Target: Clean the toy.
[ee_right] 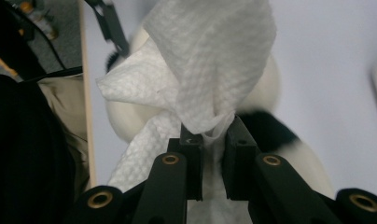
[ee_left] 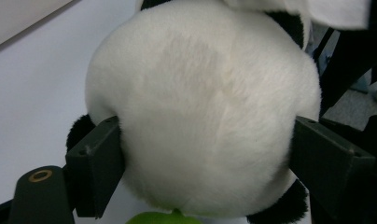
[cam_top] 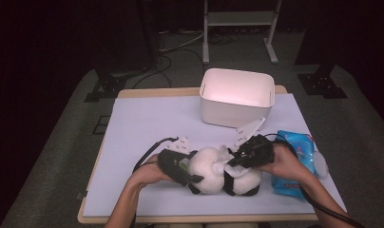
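Plush panda (cam_top: 222, 172) lies near tabletop front edge, right of centre. Left gripper (cam_top: 196, 176) clamps panda's white head, 2 jaws wide, pressing fur. Right gripper (ee_right: 210, 140) pinches white wipe (ee_right: 196, 79) over panda. Blue wipe pack (cam_top: 294, 161) near right edge.

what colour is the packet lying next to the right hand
Blue, with some white and red print; the packet shows best in the high view.

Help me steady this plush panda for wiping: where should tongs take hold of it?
Grip the panda across its round white head, one jaw on each cheek, coming level from its left end as the left tongs do. The head is firm and wide, leaving the body free for the wipe.
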